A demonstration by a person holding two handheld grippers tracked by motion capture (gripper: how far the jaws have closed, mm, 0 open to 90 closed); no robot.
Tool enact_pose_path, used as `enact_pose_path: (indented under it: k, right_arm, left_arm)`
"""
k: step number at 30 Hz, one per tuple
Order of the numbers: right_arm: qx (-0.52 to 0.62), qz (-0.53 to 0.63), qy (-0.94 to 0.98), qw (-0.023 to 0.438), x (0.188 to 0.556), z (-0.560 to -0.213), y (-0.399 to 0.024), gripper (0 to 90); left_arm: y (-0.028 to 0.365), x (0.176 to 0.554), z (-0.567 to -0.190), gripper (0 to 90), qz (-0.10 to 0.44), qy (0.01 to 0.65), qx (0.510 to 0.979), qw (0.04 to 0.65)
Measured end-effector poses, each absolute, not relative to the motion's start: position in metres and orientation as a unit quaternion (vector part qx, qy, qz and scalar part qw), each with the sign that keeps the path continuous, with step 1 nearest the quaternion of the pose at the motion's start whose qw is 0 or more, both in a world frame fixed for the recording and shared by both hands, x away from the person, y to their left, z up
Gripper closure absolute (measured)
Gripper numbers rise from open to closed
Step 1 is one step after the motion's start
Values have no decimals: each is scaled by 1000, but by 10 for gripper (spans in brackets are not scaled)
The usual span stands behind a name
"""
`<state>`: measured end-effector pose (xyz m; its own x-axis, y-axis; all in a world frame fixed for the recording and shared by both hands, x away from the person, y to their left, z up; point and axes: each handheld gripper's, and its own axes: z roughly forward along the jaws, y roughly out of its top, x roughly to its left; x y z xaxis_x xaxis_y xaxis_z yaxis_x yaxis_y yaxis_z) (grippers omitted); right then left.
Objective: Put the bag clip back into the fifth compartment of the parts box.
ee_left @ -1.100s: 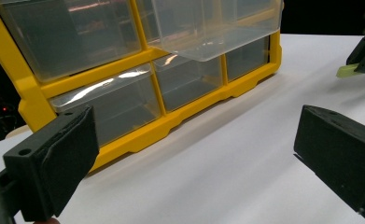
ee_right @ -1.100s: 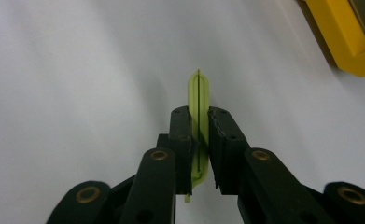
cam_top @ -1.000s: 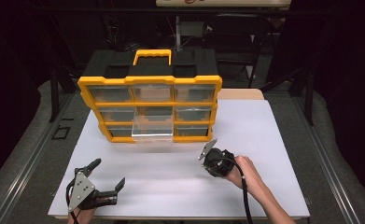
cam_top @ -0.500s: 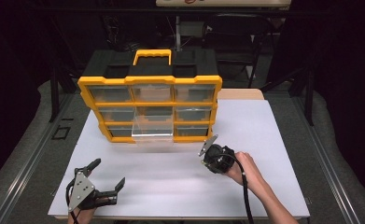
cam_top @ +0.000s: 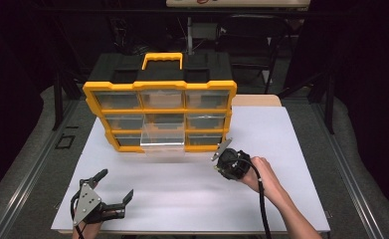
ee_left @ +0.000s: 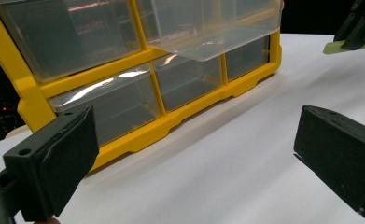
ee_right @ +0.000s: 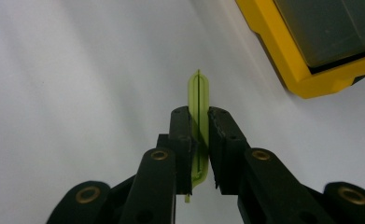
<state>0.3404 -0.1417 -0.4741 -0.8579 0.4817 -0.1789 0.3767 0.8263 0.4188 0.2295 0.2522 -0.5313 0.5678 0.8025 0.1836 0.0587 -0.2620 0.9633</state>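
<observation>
Over white table (cam_top: 291,149), right gripper (ee_right: 199,140) pinches green strip (ee_right: 198,100).

The organizer (cam_top: 159,85) is yellow and black, with clear drawers (cam_top: 163,140). A pale green strip (ee_right: 199,100) sits between black gripper (ee_right: 200,135) jaws. The table (cam_top: 281,144) is white.

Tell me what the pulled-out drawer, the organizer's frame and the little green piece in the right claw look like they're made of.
Drawer: clear, glossy plastic by the look; the bins behind show through it. Organizer frame: opaque yellow plastic, smooth with a slight sheen and moulded edges. Green piece: thin, translucent yellow-green, probably plastic, though the look leaves that open. The right claw is shut on it.
</observation>
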Motion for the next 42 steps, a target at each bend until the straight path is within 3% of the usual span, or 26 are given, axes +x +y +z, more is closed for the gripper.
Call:
enact_pose_path:
  k: [42]
  right_arm:
    - [211, 192, 947, 149, 359, -433, -133, 799]
  left_arm:
    - [253, 229, -531, 0, 354, 301, 712, 527]
